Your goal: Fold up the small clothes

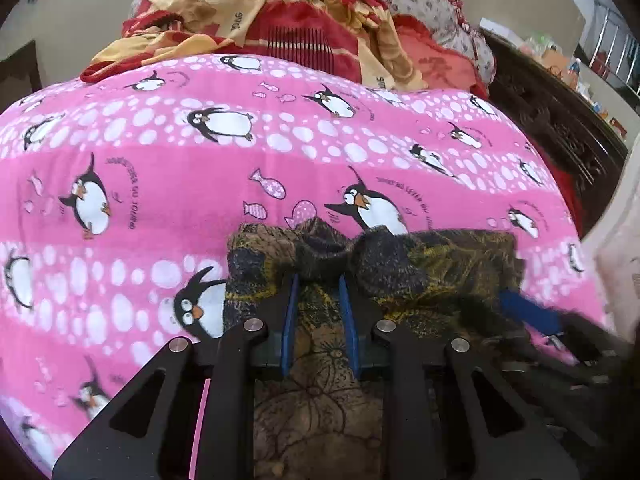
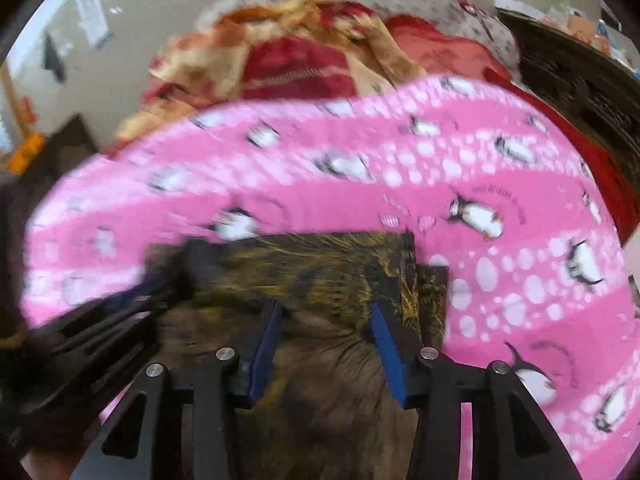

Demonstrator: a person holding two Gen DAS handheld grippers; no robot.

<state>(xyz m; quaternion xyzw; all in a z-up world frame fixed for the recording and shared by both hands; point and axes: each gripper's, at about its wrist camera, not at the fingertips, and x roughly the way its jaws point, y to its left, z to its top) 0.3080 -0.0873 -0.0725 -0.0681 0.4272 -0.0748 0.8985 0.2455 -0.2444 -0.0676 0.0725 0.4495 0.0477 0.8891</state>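
A small brown and mustard patterned cloth [image 1: 452,264] lies partly folded on a pink fleece blanket printed with penguins, fish and white dots [image 1: 168,184]. The left gripper [image 1: 319,280], black with blue pads, pinches a bunched dark fold of the cloth. The right gripper [image 2: 324,312] hovers over the cloth, jaws apart with nothing clamped. Beyond the blanket's far edge sits a crumpled red and orange bedsheet [image 1: 248,20], its printed word too blurred to read.
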